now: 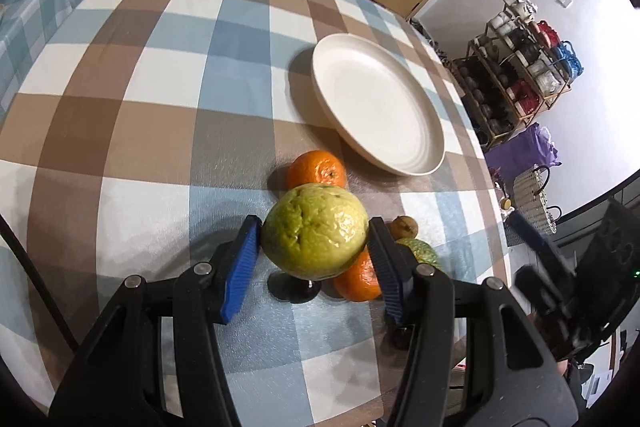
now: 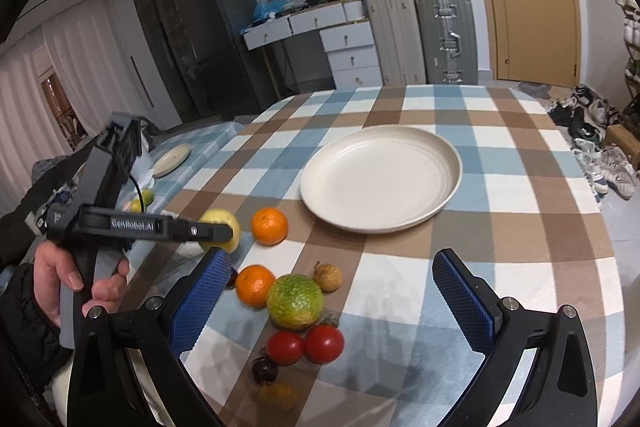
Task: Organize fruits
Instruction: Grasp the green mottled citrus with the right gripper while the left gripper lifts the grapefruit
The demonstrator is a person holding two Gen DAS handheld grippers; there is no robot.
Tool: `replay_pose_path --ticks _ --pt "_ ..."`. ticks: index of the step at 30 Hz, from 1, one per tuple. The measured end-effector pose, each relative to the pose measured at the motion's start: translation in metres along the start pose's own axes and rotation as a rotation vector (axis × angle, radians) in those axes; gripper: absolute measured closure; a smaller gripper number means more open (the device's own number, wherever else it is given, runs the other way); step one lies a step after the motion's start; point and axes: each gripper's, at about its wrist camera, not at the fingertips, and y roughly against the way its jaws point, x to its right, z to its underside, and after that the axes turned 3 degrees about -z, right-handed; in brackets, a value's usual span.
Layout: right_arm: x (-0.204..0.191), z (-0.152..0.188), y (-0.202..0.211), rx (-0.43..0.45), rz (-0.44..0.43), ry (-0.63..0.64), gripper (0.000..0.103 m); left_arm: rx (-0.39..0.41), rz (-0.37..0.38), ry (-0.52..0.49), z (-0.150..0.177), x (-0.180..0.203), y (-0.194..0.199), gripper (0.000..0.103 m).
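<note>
Black-armed left tongs with ribbed blue pads fill the bottom of the left wrist view, pinching a large yellow-green, dimpled round fruit between both pads; the fruit hangs clear of the checked blue, brown and white counter, its shadow below it. Just behind it sits a round orange tangerine, and under its right side a second orange tangerine shows partly. Beside the right pad lie a small brown fruit and a bumpy green fruit. Farther back and to the right rests a cream round plate, bare.

Spread wide, the right tongs frame the bottom of the right wrist view with textured blue pads gripping nothing. Between them on the counter lie the bumpy green fruit, the nearer tangerine touching its left side, the small brown fruit just behind, two red tomatoes side by side in front, a small dark purple fruit and a blurred yellowish fruit nearest the lens. At the left, a hand holds the left tongs' grip, the yellow-green fruit at their tip. The plate stands beyond.
</note>
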Motion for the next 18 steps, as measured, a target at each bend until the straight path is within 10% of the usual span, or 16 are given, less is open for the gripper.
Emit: replay_pose_path --ticks 18 --pt "-0.009 0.017 -0.053 -0.181 -0.062 -0.016 0.008 0.042 0.06 -0.028 0.002 0.002 0.024 0.052"
